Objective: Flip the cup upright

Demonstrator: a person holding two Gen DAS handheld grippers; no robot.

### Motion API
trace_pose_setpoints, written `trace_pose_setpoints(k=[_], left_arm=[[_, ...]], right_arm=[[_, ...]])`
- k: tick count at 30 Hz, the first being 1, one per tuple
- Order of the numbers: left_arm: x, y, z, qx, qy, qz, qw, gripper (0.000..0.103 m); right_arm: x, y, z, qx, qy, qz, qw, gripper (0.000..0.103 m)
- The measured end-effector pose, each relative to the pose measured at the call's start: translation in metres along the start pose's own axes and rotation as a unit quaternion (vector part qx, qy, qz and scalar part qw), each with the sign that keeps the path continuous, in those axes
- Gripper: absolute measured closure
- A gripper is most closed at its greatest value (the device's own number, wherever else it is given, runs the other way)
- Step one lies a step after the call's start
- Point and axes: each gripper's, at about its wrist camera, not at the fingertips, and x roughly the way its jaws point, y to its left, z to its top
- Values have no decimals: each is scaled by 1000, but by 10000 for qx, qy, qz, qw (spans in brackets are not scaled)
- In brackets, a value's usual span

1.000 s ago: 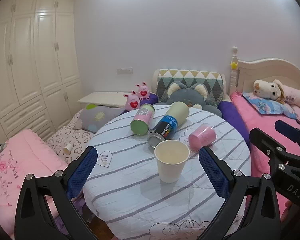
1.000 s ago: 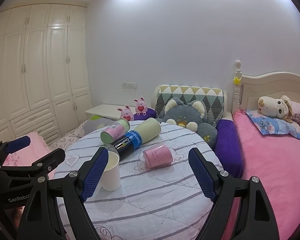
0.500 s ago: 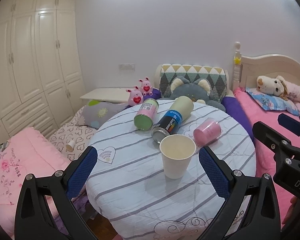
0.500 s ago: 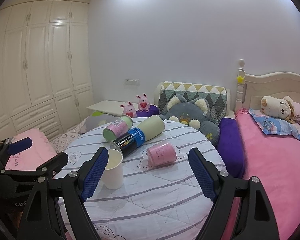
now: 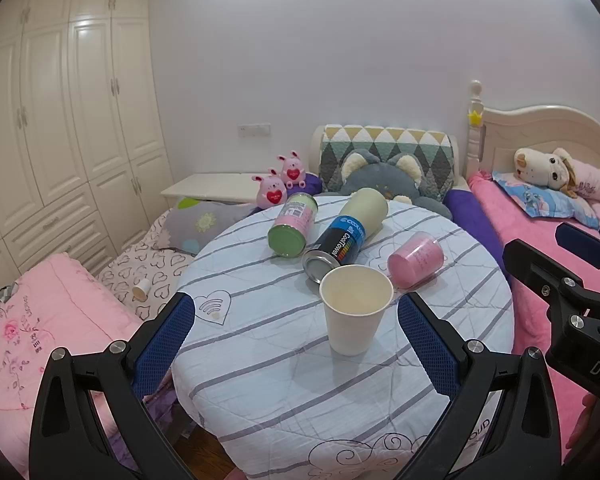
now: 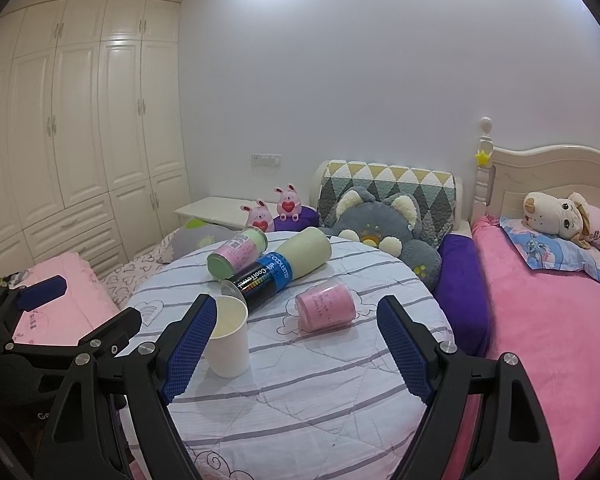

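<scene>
A white paper cup [image 5: 355, 312] stands upright, mouth up, on the round striped table [image 5: 260, 360]; it also shows in the right wrist view [image 6: 229, 338]. A pink cup [image 5: 415, 259] lies on its side behind it, also in the right wrist view [image 6: 326, 308]. My left gripper [image 5: 296, 344] is open and empty, a little short of the white cup. My right gripper [image 6: 294, 348] is open and empty, near the table's front, with the pink cup ahead between its fingers.
A tall black, blue and cream can [image 5: 346, 236] and a pink-green can [image 5: 294, 224] lie on their sides at the table's back. A pink bed [image 6: 540, 320] is at the right, pink bedding [image 5: 40, 320] at the left, plush toys [image 6: 384, 236] behind.
Both grippers have drawn back and risen a little from the table; the cups and cans now sit slightly farther away. Nothing on the table has moved.
</scene>
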Motion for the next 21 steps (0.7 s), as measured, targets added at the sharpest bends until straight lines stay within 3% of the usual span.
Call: trace_pose_setpoints(k=[21], left_arm=[[3,2,-6,-11,-15,64,10000,0]], right_arm=[[3,1,0,14,24,55,10000,19]])
